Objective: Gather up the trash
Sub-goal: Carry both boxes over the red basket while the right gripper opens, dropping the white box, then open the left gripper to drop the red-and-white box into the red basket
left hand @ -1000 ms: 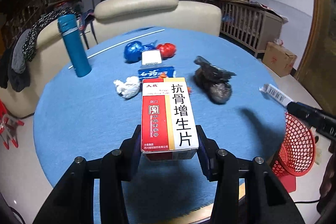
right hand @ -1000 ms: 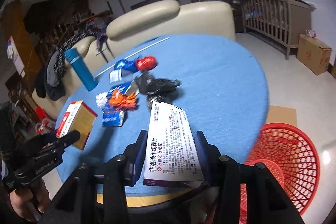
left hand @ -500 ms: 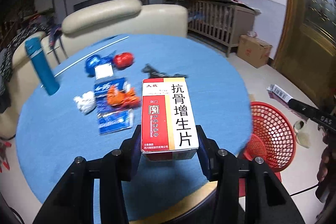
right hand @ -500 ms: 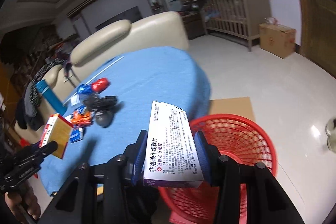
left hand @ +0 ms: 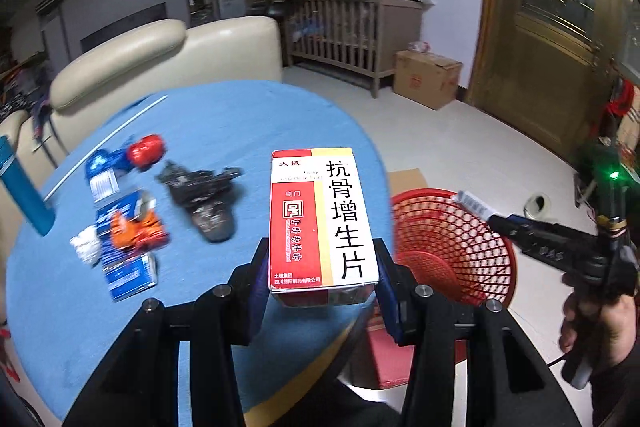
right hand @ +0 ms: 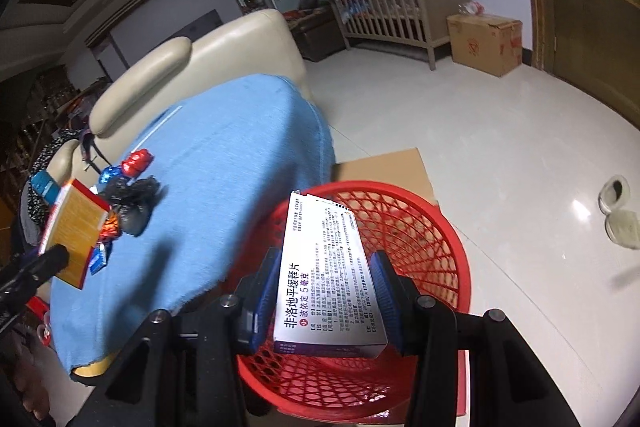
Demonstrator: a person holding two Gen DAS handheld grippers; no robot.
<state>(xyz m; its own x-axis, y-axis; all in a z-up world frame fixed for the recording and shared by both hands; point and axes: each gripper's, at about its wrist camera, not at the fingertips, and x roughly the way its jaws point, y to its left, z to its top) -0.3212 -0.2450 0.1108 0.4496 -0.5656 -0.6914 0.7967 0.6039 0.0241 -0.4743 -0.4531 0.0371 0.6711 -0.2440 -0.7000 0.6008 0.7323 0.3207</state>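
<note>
My left gripper is shut on a red, yellow and white medicine box, held above the right edge of the blue round table. My right gripper is shut on a white and purple medicine box, held directly over the red mesh basket on the floor. The basket also shows in the left wrist view, right of the table. On the table lie a black bag, red and blue wrappers, an orange wrapper, a blue packet and a white wad.
A blue bottle stands at the table's left edge. A cream sofa lies behind the table. A wooden crib and a cardboard box stand at the far wall. Flat cardboard lies under the basket.
Both grippers swung right with their boxes. The right gripper moved from over the table to over the red basket; the left moved toward the table's right edge near the basket.
</note>
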